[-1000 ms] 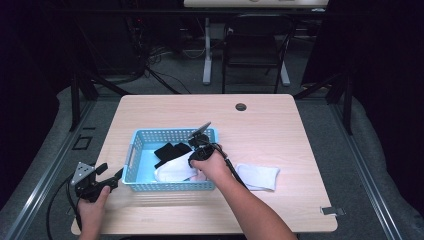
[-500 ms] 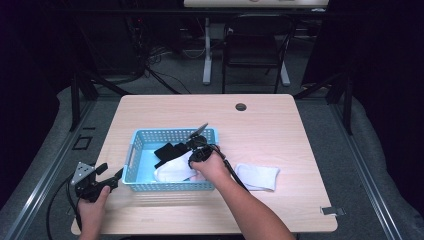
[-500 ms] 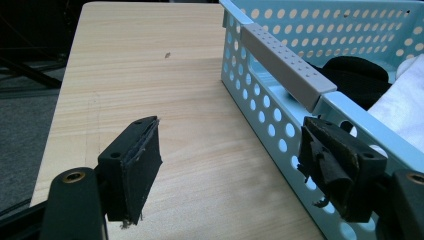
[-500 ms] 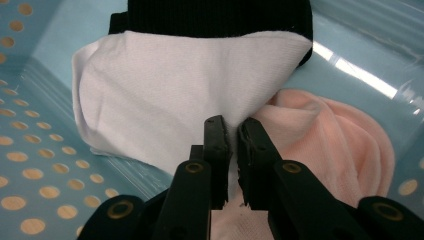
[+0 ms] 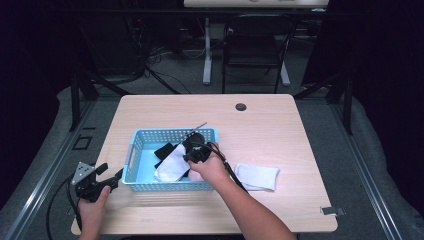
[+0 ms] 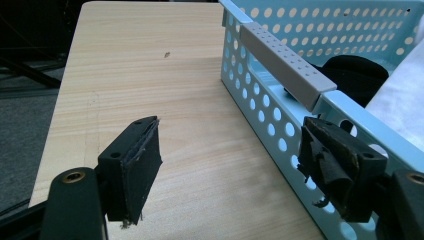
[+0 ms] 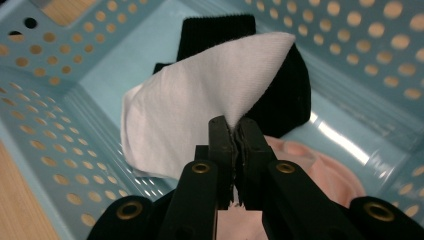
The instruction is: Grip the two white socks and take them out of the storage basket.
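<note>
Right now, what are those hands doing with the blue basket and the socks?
A person holds a gripper in each hand at a wooden table. The right gripper has just squeezed shut on a white sock inside the blue basket, and the sock hangs from its jaws above a black sock. Another white sock lies on the table beside the basket. The left gripper is open, with one jaw right by the basket's outside wall, holding nothing.
</note>
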